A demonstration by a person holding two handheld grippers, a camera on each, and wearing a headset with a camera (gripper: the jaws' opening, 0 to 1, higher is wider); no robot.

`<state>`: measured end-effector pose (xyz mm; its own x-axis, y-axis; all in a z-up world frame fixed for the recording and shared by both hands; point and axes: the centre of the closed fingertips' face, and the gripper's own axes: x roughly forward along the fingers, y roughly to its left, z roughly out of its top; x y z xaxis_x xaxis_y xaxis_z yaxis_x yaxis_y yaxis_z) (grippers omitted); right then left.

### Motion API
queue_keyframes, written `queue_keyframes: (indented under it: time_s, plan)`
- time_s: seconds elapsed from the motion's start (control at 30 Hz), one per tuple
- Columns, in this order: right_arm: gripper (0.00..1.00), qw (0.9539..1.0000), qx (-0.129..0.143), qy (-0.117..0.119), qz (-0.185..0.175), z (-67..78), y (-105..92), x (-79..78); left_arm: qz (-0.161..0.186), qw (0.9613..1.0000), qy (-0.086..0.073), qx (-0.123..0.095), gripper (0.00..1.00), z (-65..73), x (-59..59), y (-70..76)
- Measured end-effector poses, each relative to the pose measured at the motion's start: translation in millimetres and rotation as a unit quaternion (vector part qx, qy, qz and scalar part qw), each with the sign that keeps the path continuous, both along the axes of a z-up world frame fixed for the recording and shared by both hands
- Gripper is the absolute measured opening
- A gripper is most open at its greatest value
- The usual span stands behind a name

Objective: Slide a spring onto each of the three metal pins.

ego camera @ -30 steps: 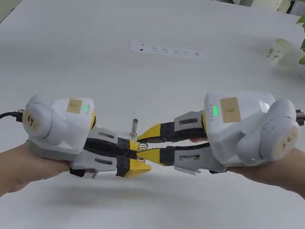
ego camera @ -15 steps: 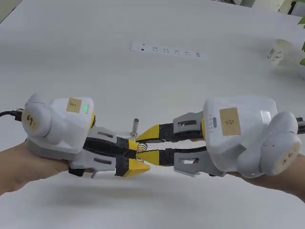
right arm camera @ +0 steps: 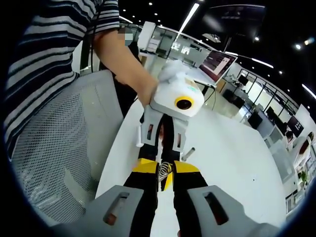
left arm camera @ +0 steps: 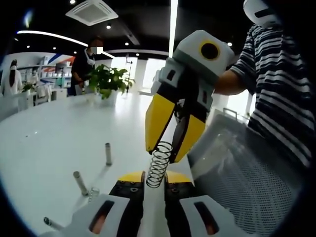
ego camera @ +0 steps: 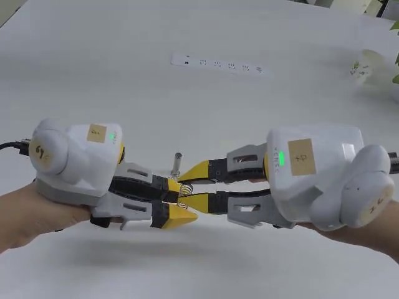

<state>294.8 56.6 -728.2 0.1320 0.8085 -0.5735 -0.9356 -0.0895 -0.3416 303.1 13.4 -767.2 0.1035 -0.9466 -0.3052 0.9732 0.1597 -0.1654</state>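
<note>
A small steel spring [ego camera: 182,192] hangs in the air between the two grippers, which meet tip to tip low over the white table [ego camera: 187,106]. My left gripper [ego camera: 176,199] comes in from the left and is shut on one end of the spring [left arm camera: 159,163]. From the right, my right gripper [ego camera: 186,191] pinches the other end with its yellow fingers, and the spring [right arm camera: 163,170] sits between its jaws. One metal pin [ego camera: 177,162] stands upright just behind the tips. The left gripper view has two upright pins [left arm camera: 108,153] [left arm camera: 79,181] on the table.
A white power strip [ego camera: 218,65] lies at the back of the table. A potted plant [ego camera: 368,65] stands at the right edge. A mesh chair [left arm camera: 247,168] is beside the person. A small loose spring [left arm camera: 93,193] rests by the nearer pin.
The right gripper's jaws have narrowed onto the spring. Both grippers have dipped slightly, staying tip to tip.
</note>
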Motion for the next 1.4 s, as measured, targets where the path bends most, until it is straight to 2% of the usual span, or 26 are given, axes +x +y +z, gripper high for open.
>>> queue_keyframes:
  time_s: [0.2, 0.33, 0.73, 0.93, 1.07, 1.27, 1.4]
  plan:
    - [0.08, 0.9999, -0.006, -0.010, 0.000, -1.1, -1.7, 1.9, 0.004, 1.0000, 0.002, 0.003, 0.10, -1.8, 2.1, 0.1]
    - [0.08, 0.9999, -0.008, -0.009, 0.000, -2.1, -2.1, 2.1, 0.010, 0.9999, 0.005, 0.007, 0.15, -3.2, 3.6, 1.9]
    - [0.08, 0.9999, -0.007, -0.013, -0.002, -2.5, -0.3, 4.6, 0.028, 0.9995, 0.007, 0.014, 0.25, 0.0, 9.8, 19.4]
    - [0.08, 0.9998, -0.008, -0.016, -0.004, -2.8, -0.2, 6.1, 0.033, 0.9993, 0.005, 0.014, 0.32, 0.5, 11.1, 21.5]
    - [0.08, 0.9998, -0.010, -0.015, -0.006, -4.7, -2.2, 6.9, 0.034, 0.9992, 0.010, 0.017, 0.36, -2.1, 9.7, 23.8]
    - [0.08, 0.9997, -0.011, -0.017, -0.012, -4.5, -4.1, 10.4, 0.047, 0.9986, 0.009, 0.024, 0.40, -5.3, 10.3, 34.6]
    - [0.08, 0.9997, -0.010, -0.018, -0.017, -3.6, -4.6, 13.2, 0.061, 0.9979, 0.014, 0.019, 0.43, -3.9, 12.4, 45.5]
